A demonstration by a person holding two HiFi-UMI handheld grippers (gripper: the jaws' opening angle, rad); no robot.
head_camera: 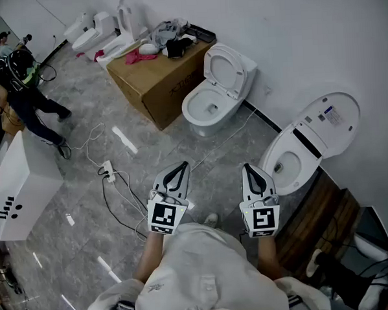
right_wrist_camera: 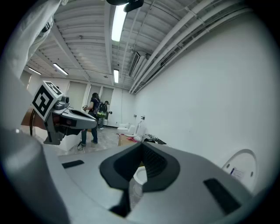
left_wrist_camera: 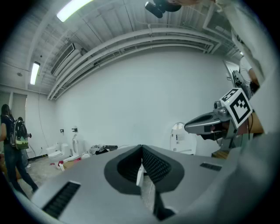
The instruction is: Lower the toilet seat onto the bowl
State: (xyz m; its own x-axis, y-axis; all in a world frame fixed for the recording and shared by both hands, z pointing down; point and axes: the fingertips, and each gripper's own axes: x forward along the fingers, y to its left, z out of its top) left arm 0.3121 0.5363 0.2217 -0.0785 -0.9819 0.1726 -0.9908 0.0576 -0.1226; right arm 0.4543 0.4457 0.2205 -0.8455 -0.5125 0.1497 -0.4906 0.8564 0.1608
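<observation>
The grey floor [head_camera: 86,208] is big and a white wall [head_camera: 304,35] runs along the right. A brown box [head_camera: 158,82] with clothes on top sits far off, by the wall.

There are two toilets close by. The far toilet [head_camera: 208,108] stands just right of the box. Its seat [head_camera: 223,68] stands up and leans back on its lid. The right toilet [head_camera: 285,162] is the near one, just beside the right claw [head_camera: 248,169]. Its lid [head_camera: 331,118] is up against the wall. I cannot tell if its seat is up too.

The left claw [head_camera: 180,168] and the right claw are held side by side, low and near the person. Both point at the wall. Both claws are pressed together with nothing in them. Neither one touches a toilet.

I think the job has not begun. No seat is down on a bowl.

To do it well, I would first go close to the toilet. Then I would open one claw a little and pinch the top edge of the seat. I would take only the seat, not the lid behind it. Then tip it forward and bring it down slowly, holding on until it rests on the bowl. If you let go early, it may bang down.
</observation>
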